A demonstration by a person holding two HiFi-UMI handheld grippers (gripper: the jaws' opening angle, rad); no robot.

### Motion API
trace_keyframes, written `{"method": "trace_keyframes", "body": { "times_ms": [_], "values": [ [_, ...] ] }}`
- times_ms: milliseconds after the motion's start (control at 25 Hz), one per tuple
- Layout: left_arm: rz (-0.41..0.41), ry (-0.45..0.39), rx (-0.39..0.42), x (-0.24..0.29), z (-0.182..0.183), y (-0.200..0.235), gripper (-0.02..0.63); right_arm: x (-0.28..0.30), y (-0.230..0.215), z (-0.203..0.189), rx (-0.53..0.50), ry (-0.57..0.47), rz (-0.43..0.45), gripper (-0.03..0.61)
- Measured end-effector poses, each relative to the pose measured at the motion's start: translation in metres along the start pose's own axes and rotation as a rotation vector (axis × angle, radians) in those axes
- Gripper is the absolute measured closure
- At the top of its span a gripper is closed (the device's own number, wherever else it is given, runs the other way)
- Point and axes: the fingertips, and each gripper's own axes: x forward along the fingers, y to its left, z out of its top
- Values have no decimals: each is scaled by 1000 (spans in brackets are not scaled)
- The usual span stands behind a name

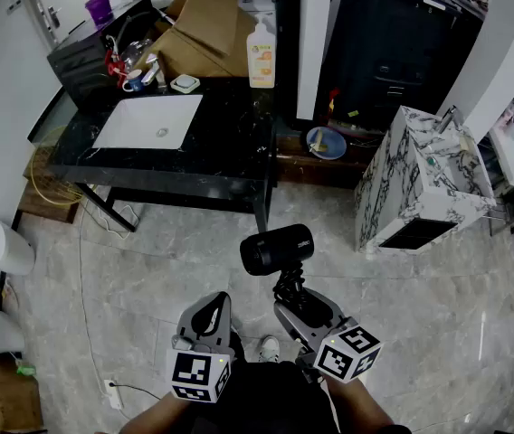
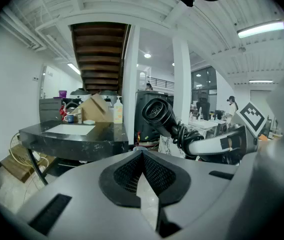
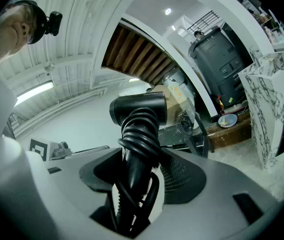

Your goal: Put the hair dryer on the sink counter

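We are holding the hair dryer (image 1: 275, 249) well short of the tabletop (image 1: 225, 152), right tongs (image 1: 291, 298) pinching its cord-wrapped handle (image 3: 134, 149) so nothing is dangling; left tongs (image 1: 212, 313) are idling, pressed together, empty.

Hair dryer (image 1: 276, 249): one. Grippers: two, left gripper (image 1: 210, 304), right gripper (image 1: 291, 304). Tabletop (image 1: 230, 152) with sink: one. Soap bottle (image 1: 261, 55): one. Cardboard box (image 1: 204, 25): one. Blue plate (image 1: 327, 143): one. Purple cup (image 1: 99, 9): one.
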Motion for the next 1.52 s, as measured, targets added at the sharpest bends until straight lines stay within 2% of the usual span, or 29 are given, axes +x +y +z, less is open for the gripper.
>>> {"method": "trace_keyframes", "body": {
  "times_ms": [480,800,1160,1520],
  "values": [
    [-7,-2,2,1,2,-5,606,-5,8,12,-15,-33,20,322],
    [-11,-2,0,6,6,4,606,7,8,24,-33,-36,-4,322],
    [-4,-9,-14,25,13,48,606,51,5,39,-6,-43,-22,322],
    [-32,-43,-9,64,52,115,606,116,1,77,-1,-57,-65,322]
  ]
}}
